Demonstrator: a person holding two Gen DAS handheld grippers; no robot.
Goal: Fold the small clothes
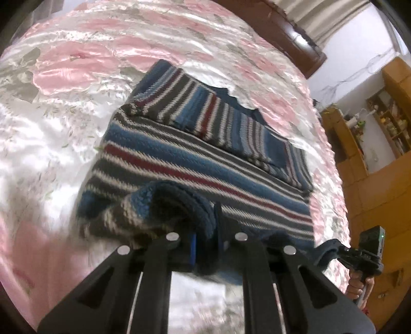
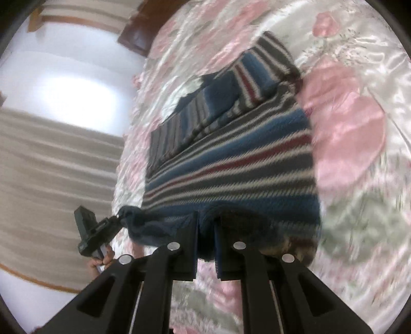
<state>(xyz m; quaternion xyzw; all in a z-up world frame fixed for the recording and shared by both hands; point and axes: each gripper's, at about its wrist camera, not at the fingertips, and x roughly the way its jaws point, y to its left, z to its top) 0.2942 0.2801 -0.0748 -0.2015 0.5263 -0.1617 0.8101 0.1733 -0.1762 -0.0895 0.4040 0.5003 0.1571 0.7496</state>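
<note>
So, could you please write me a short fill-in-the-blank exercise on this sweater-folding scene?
1. The striped knitted sweater lies on a shiny floral ____ .
2. The left gripper is shut on the sweater's near ____ .
3. The right gripper is ____ on the same edge.
4. Both sleeves are folded ____ the sweater's body.

Missing words: bedspread; hem; shut; across

You are working over a bed whose shiny satin cover [image 1: 159,43] is white with large pink flowers and grey leaves, and a dark wooden headboard [image 1: 287,36] runs along its far edge. Beyond the headboard you can see a pale striped curtain [image 1: 326,18] and a white wall [image 1: 359,61], with light-brown wooden cabinets [image 1: 370,200] and cluttered open shelves [image 1: 390,120] to your right. From your right-hand camera, a beige striped curtain [image 2: 56,164] hangs on the left, and a bright patch of light falls on the white wall [image 2: 72,95] above it.
</note>
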